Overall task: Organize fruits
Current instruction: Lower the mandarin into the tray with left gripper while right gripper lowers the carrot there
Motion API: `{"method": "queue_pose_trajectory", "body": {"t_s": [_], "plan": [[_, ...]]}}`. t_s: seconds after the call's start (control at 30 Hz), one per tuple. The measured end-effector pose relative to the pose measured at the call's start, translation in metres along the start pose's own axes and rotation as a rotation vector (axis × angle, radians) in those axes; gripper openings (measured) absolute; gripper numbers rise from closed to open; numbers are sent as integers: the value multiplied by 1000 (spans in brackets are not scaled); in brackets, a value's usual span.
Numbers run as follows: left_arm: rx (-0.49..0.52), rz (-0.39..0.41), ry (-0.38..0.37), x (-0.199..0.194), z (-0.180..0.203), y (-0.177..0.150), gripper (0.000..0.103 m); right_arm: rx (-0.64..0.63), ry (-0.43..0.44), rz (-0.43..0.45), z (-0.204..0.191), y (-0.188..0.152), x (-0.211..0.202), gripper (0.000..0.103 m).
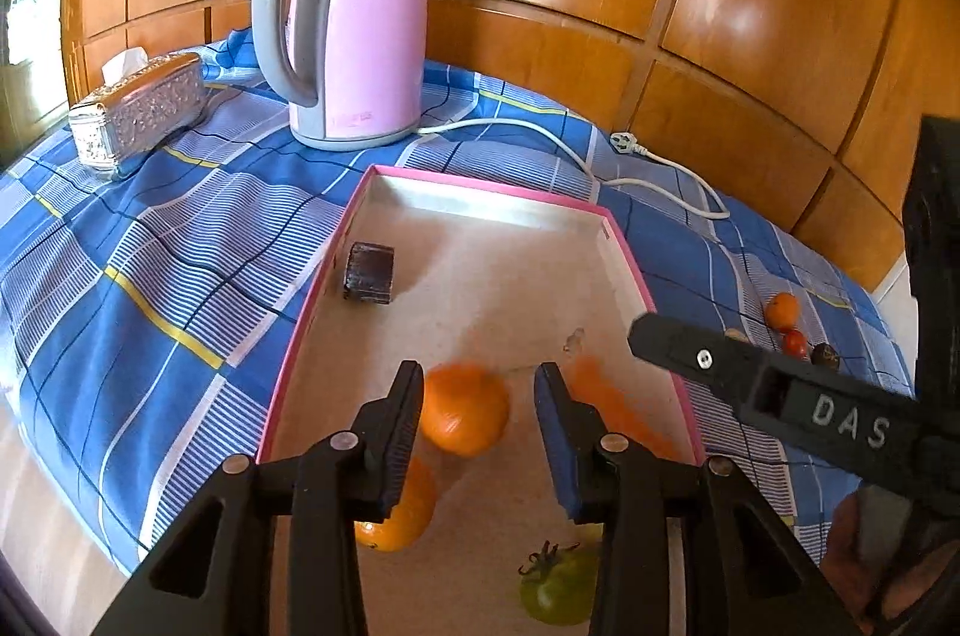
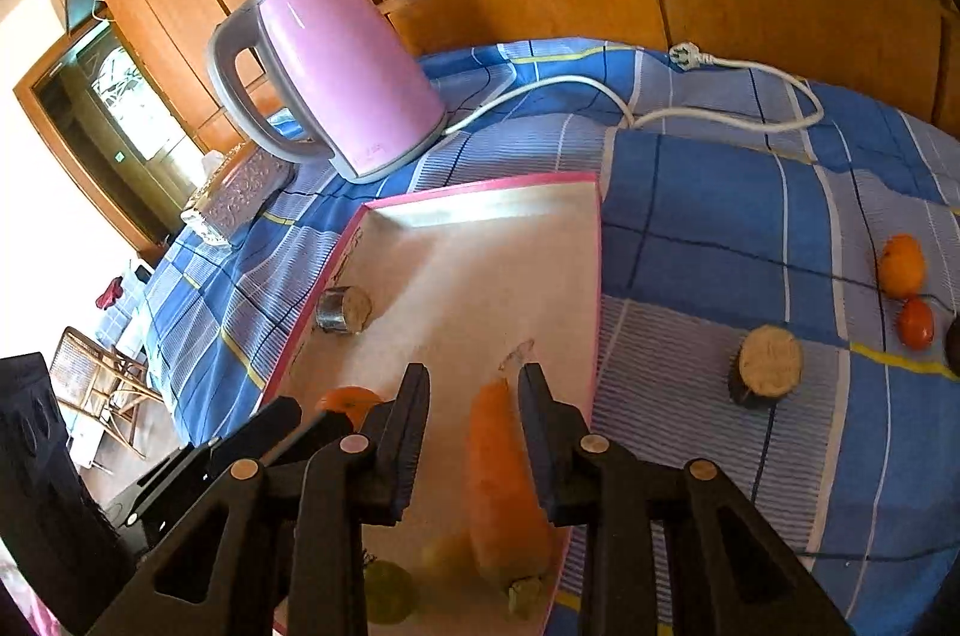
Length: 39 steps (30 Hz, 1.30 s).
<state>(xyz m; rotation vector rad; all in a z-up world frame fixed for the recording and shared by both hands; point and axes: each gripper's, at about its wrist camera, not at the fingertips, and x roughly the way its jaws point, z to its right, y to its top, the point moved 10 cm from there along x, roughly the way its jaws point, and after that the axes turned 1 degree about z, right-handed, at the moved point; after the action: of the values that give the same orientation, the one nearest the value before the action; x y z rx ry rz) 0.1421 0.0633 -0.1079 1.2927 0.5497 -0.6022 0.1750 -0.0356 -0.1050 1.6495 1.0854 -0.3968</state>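
A shallow pink-rimmed box [image 1: 468,183] lies on the blue checked cloth. My left gripper [image 1: 480,384] hovers over its near end, open; a blurred orange [image 1: 465,408] sits between the fingers, against the left one and clear of the right. A second orange [image 1: 402,516] and a green tomato [image 1: 558,588] lie in the box below. My right gripper [image 2: 474,384] is open too, with a blurred carrot [image 2: 501,468] between its fingers, close to the right one and apart from the left. A dark, pale-topped cylinder [image 1: 369,273] lies by the box's left wall.
On the cloth right of the box lie a small orange [image 2: 901,265], a red tomato [image 2: 916,323] and another pale-topped cylinder [image 2: 768,366]. A pink kettle [image 1: 354,24], its white cord [image 1: 600,156] and a silver tissue box [image 1: 138,108] stand behind, before a wooden wall.
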Motion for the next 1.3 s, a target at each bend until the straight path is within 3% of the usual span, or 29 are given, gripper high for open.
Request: {"method": "queue_pose_trajectory", "body": {"t_s": [0.4, 0.87, 1.3], "plan": [[1, -6, 37, -11, 4, -9, 39, 32, -24, 5, 11, -26, -20, 32], [52, 18, 13, -29, 25, -12, 39, 74, -97, 56, 35, -33, -45, 32], [135, 25, -27, -38, 57, -18, 39, 140, -239, 105, 84, -39, -76, 32]]}}
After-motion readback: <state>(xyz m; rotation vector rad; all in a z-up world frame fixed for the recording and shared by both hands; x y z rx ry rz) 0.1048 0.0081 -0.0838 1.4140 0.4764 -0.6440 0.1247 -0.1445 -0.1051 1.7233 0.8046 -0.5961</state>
